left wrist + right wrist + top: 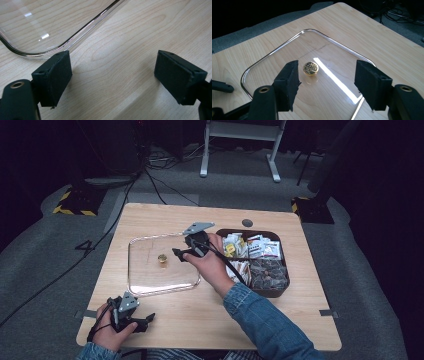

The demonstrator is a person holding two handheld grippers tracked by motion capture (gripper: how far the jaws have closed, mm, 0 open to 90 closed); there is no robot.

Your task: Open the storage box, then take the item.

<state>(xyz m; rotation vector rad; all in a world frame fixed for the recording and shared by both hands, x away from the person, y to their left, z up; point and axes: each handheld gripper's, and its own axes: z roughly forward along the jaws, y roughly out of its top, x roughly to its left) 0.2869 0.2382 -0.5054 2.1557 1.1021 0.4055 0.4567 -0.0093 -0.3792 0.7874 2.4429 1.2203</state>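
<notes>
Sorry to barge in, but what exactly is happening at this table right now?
A person holds a gripper in each hand at a wooden table. The right gripper hangs open over a clear glass lid lying flat, aimed near its gold knob. The left gripper waits open above bare wood by the lid's near corner. A dark box of packets sits uncovered beside the lid.

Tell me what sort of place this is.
Likely a lab or recording studio, not a home: a lone wooden table on grey carpet in a dark room, cables across the floor, and hazard-striped stand bases.
</notes>
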